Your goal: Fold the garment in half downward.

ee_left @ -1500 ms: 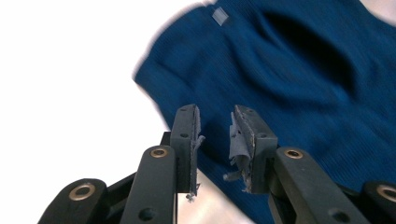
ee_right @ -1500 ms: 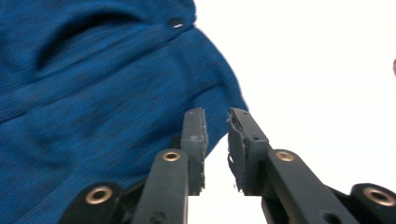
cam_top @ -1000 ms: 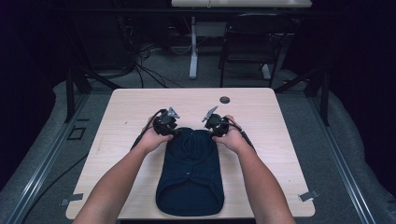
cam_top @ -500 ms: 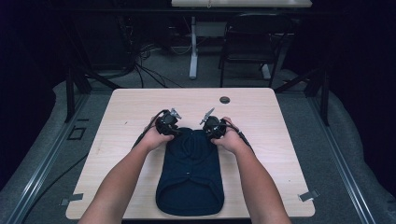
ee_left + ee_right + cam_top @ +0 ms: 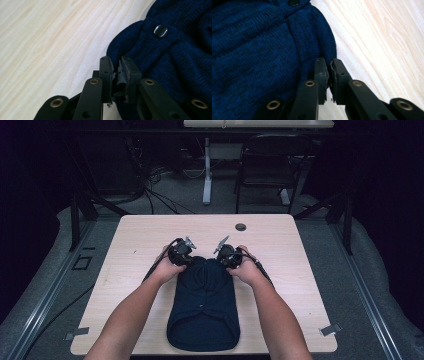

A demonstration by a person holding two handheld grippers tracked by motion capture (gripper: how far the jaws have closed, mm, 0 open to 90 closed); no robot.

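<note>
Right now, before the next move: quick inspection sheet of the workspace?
Surface: light wood table, flat, bare around the garment.
Job's things: dark blue knit sweater lying folded in the table's middle near the front edge; a dark button near its top.
Clutter: small dark round disc at the far edge.
Grippers: left gripper and right gripper at the sweater's far corners, jaws nearly closed; whether cloth is pinched cannot be told.
Cables: one trails from each gripper; more cables on the floor behind.
Surroundings: chair, table leg, grey floor, dark room.
</note>
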